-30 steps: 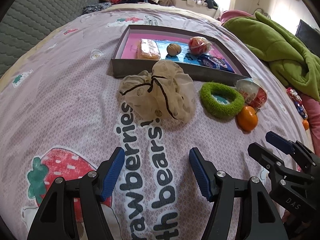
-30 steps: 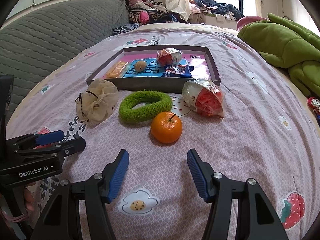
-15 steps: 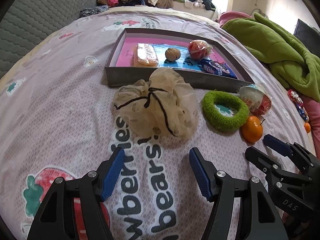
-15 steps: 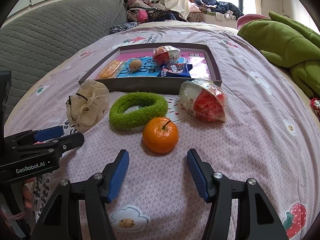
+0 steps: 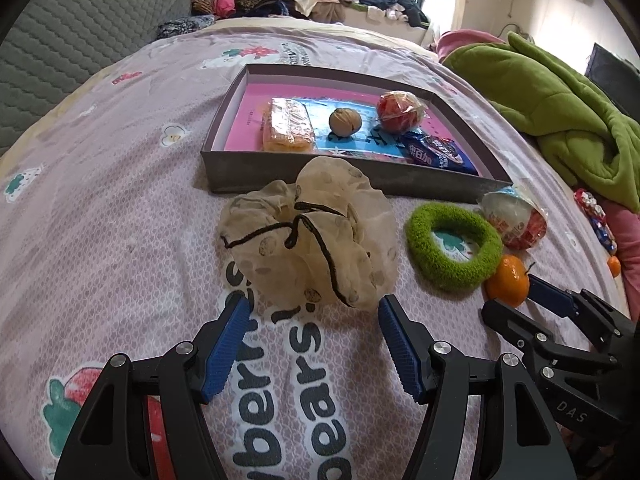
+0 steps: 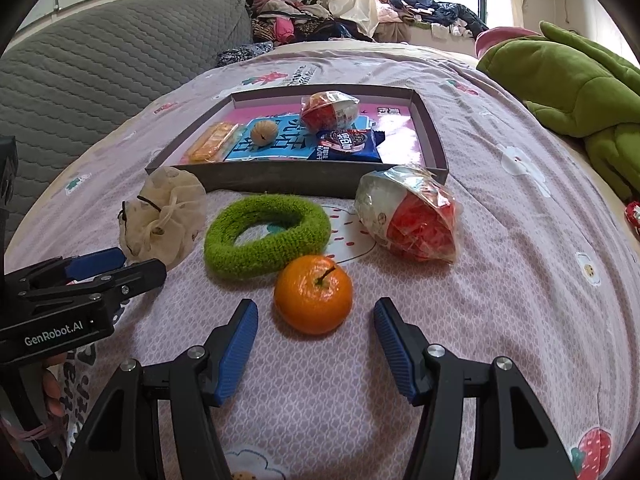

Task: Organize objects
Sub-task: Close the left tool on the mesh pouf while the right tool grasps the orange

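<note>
We hold our left gripper [image 5: 312,320] with its jaws spread wide, gripping nothing; the blue fingertips [image 5: 236,312] stand on either side of the near edge of the cream scrunchie [image 5: 316,236], close to its frills, though we cannot tell if they touch it. The scrunchie lies on the pink bedspread [image 5: 120,208], just in front of the grey tray [image 5: 224,160].

Our right gripper [image 6: 312,316] is likewise wide open and empty. The orange [image 6: 314,294] sits on the bedspread between its two fingertips, apart from both pads. Touching the orange on its far left side lies the green fuzzy ring [image 6: 266,236], and to the far right of it lies a wrapped red-and-white snack [image 6: 412,212], close against the tray's front wall.

Inside the tray we see a yellow wafer pack [image 5: 288,130], a walnut [image 5: 345,121], another wrapped red snack [image 5: 400,111] and a blue biscuit packet [image 5: 438,154].
</note>
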